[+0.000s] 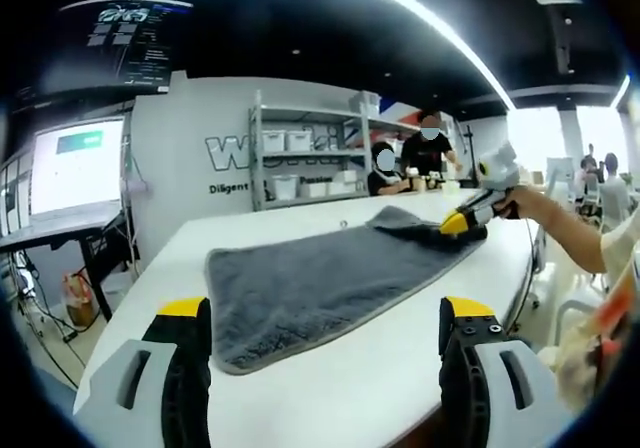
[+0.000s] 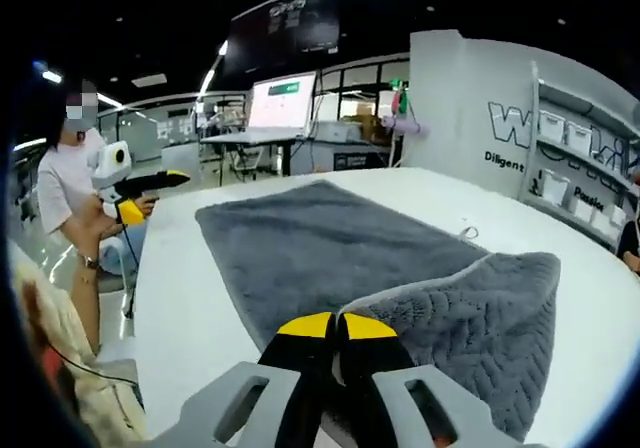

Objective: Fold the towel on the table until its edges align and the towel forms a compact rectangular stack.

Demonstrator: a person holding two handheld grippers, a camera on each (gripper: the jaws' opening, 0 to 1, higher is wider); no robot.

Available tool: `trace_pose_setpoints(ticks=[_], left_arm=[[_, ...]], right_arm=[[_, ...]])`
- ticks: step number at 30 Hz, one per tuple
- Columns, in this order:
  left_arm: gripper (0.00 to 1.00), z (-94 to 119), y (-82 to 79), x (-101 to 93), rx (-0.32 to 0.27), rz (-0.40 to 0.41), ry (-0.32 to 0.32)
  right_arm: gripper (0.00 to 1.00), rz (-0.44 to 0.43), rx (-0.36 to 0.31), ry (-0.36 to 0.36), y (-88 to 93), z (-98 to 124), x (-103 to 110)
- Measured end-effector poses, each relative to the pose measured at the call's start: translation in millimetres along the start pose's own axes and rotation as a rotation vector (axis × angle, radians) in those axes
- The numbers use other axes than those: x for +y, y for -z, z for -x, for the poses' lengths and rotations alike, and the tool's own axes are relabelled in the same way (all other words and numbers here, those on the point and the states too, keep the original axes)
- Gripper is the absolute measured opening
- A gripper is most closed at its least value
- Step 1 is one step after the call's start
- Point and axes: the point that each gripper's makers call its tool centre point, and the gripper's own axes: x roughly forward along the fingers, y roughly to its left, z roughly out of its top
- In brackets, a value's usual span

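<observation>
A grey towel [image 1: 320, 278] lies spread on the white table [image 1: 400, 368], its near short edge just in front of my left gripper [image 1: 326, 308]. That gripper is open wide, hovers at the table's end and holds nothing. At the towel's far end, the right gripper [image 1: 458, 224] pinches a corner, and the far edge [image 1: 405, 218] is lifted and turned over. In the right gripper view, my right gripper [image 2: 335, 326] is shut on the turned-over corner of the towel [image 2: 470, 308], whose ribbed underside faces up. The left gripper [image 2: 152, 196] shows open beyond the table's far end.
A metal shelf with white bins [image 1: 300, 158] stands behind the table, and people [image 1: 425, 153] are near it. A desk with a lit screen [image 1: 75, 163] is on the left. Bare tabletop [image 2: 190, 318] borders the towel on all sides.
</observation>
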Motion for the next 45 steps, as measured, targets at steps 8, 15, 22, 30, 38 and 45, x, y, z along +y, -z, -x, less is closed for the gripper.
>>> trace_pose_setpoints(ticks=[8, 15, 22, 30, 38, 45], left_arm=[[0.92, -4, 2.4, -4.1, 0.011, -0.001, 0.014], [0.92, -1, 1.1, -0.2, 0.001, 0.007, 0.004], [0.92, 1, -3.9, -1.5, -0.016, 0.006, -0.001], [0.91, -5, -6.0, -8.5, -0.018, 0.002, 0.015], [0.91, -16, -10.4, -16.4, -0.025, 0.012, 0.012], [0.89, -43, -17.9, -37.2, -0.056, 0.051, 0.022]], right_arm=[[0.00, 0.011, 0.059, -0.001, 17.9, -8, 2], [0.00, 0.092, 0.094, 0.005, 20.7, 0, 11], [0.11, 0.081, 0.137, -0.031, 34.1, 0, 14], [0.34, -0.004, -0.107, 0.010, 7.5, 26, 8], [0.54, -0.103, -0.253, 0.148, 9.6, 85, -37], [0.64, -0.119, -0.253, 0.174, 47.7, 120, -52]])
